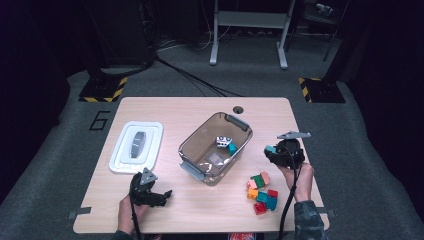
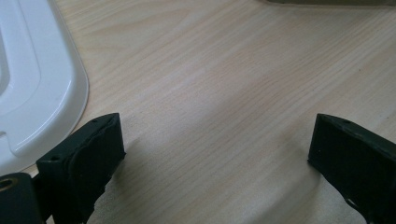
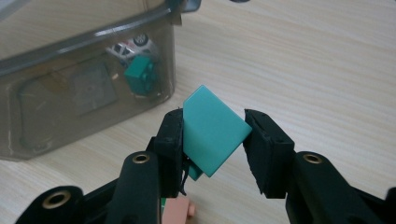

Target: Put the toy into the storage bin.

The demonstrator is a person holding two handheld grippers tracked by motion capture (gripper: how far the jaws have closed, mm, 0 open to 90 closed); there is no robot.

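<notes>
Right gripper (image 3: pixel 212 140) pinching a teal block (image 3: pixel 212 130) by two opposite flat faces, raised at 3 o'clock of the clear bin (image 1: pixel 240 122). Block likely light, rigid, slick plastic; a square grip resists twisting. Left gripper (image 2: pixel 215 144) rests wide and empty.

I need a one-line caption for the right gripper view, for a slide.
Right gripper shut on a teal block, beside the clear bin.

Wooden table (image 1: pixel 200 107); on it white lid (image 1: pixel 136 146), clear bin (image 1: pixel 192 142), bricks (image 1: pixel 262 192).
</notes>
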